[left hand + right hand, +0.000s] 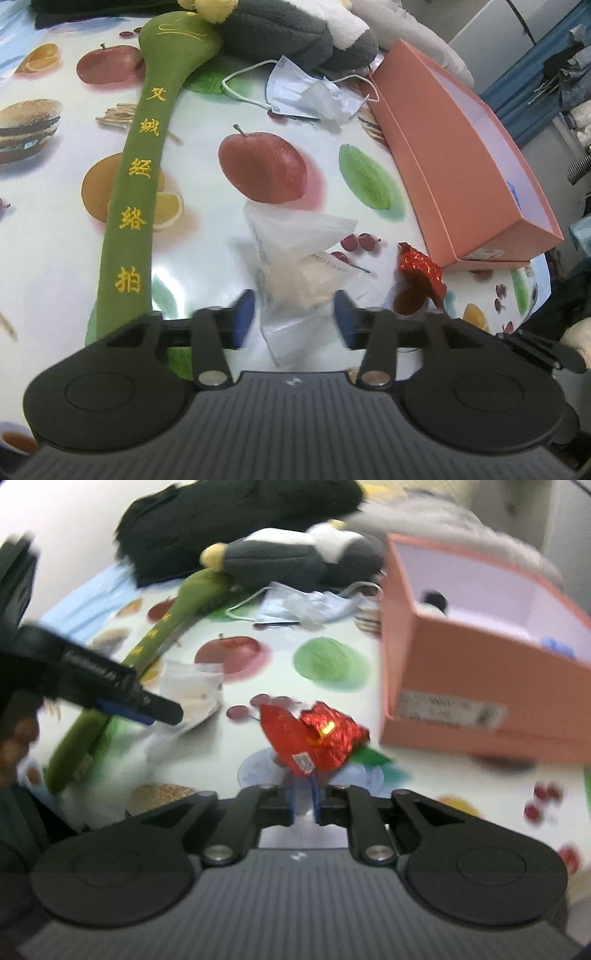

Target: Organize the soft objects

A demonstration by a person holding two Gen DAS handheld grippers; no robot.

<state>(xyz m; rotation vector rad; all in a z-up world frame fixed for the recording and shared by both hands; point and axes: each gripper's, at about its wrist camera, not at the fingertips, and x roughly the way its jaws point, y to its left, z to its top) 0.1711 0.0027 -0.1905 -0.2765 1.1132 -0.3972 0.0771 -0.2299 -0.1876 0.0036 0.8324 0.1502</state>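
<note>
Left wrist view: left tool wide open, holding nothing, its blue fingers straddling one clear plastic bag on the table. One green fabric massage stick lies left of it, long axis running away from the camera, padded head at the far end. One face mask; one orange box, open side up. Right wrist view: right tool nearly closed, pinching one red foil wrapper beside the box; one grey plush toy behind.
</note>
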